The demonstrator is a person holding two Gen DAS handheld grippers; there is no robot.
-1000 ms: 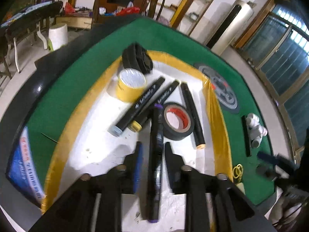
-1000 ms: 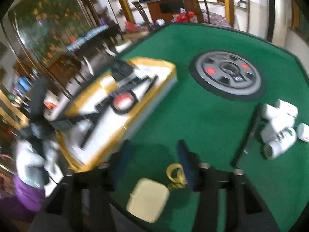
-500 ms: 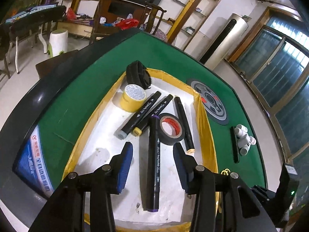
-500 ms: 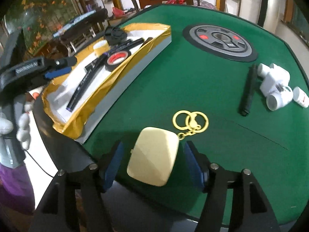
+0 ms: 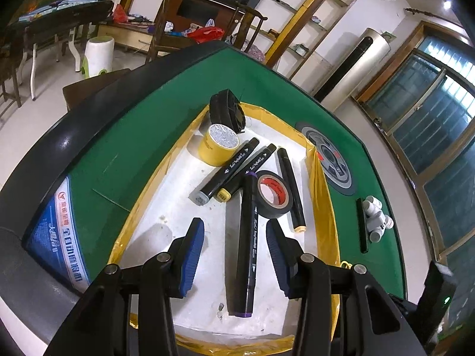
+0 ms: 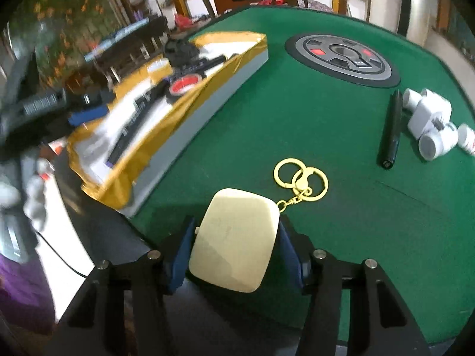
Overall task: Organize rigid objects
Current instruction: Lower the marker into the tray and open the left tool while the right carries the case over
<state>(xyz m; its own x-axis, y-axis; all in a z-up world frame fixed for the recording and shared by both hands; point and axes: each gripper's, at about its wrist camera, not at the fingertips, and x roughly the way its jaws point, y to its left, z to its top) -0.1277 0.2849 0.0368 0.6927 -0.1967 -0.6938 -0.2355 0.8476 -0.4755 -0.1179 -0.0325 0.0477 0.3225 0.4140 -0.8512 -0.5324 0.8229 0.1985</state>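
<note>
With my right gripper (image 6: 236, 244) just closing on the cream tag (image 6: 234, 238) at the table's near edge, I judge that next I carry it into the yellow-lined tray (image 6: 190, 101), while my left gripper (image 5: 234, 247) hovers spread over a marker (image 5: 248, 243) there.

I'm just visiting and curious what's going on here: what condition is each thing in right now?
Left gripper: open, above the purple-capped marker, not touching it.
Right gripper: jaws just closing, pads against the cream tag.
Gold key rings: flat on the green table, chained to the tag.
Purple-capped marker: lying in the tray.
Red-cored tape roll: lying flat.
</note>
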